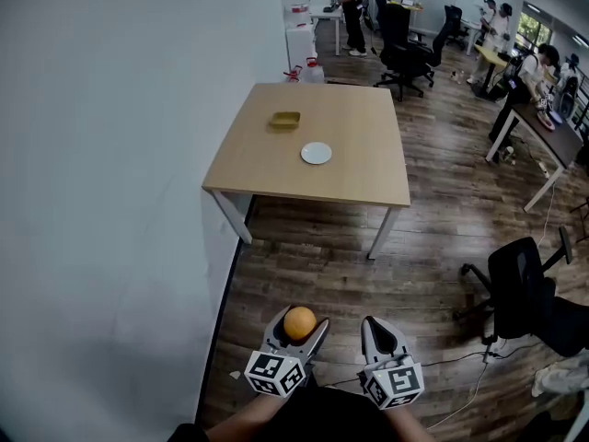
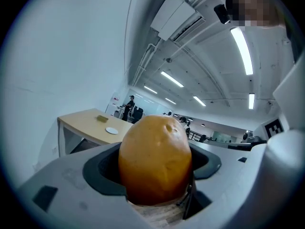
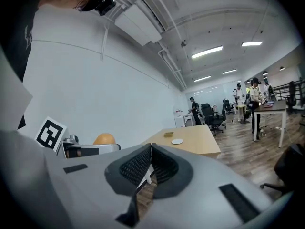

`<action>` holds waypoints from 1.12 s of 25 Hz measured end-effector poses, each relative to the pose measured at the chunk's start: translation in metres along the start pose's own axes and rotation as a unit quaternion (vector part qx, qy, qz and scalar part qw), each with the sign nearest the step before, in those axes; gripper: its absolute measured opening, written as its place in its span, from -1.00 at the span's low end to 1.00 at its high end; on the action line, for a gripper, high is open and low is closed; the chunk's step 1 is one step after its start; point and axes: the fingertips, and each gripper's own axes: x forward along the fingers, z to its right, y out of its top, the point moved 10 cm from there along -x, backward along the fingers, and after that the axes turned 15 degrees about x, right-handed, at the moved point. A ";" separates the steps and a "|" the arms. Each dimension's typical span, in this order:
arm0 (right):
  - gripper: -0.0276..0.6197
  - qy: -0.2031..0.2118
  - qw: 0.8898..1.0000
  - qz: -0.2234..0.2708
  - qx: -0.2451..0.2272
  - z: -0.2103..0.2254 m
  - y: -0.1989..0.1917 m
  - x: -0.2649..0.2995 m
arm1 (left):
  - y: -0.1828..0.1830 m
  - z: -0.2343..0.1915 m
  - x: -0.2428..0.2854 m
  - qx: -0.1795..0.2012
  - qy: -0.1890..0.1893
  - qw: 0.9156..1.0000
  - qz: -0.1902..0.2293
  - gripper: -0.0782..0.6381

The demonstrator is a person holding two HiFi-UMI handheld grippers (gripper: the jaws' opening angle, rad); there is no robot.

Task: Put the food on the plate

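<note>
The orange food (image 1: 299, 323), a round and smooth piece, sits between the jaws of the left tool (image 2: 155, 168), and the pads press on both its sides, so it is firmly held and is carried above the wooden floor (image 1: 313, 265), at the near edge of the scene. The right tool (image 1: 383, 337) is just beside it on the right; its jaws are closed together and nothing is between them. The white plate (image 1: 316, 153) lies on the light wooden counter (image 1: 363, 178), well apart from the food, in the far part of the scene, and it is empty. A small yellow-brown thing (image 1: 285, 120) lies near the plate, a little farther and to the left; I cannot tell what it is. A white wall (image 1: 110, 155) runs along the left side, and office chairs (image 1: 405, 58) and people stand beyond the counter. In my judgement the picking up is done, but the main part is not: the food must be carried across the floor to the counter, lowered onto the plate and released. The task seems to be in its early half.
</note>
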 end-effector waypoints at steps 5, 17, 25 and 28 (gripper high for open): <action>-0.73 -0.018 0.999 -0.014 -0.042 0.010 0.023 0.066 | 0.009 -0.039 0.047 0.017 -0.009 1.000 0.000 0.17; -0.73 -0.085 0.995 0.007 -0.043 0.059 0.098 0.215 | 0.067 -0.188 0.137 -0.006 0.044 0.999 0.014 0.17; -0.73 -0.134 0.991 0.004 -0.018 0.070 0.119 0.282 | 0.079 -0.264 0.184 -0.008 0.046 0.999 -0.002 0.17; -0.73 -0.160 0.987 0.018 -0.014 0.084 0.127 0.290 | 0.083 -0.284 0.195 -0.024 0.041 0.999 0.000 0.17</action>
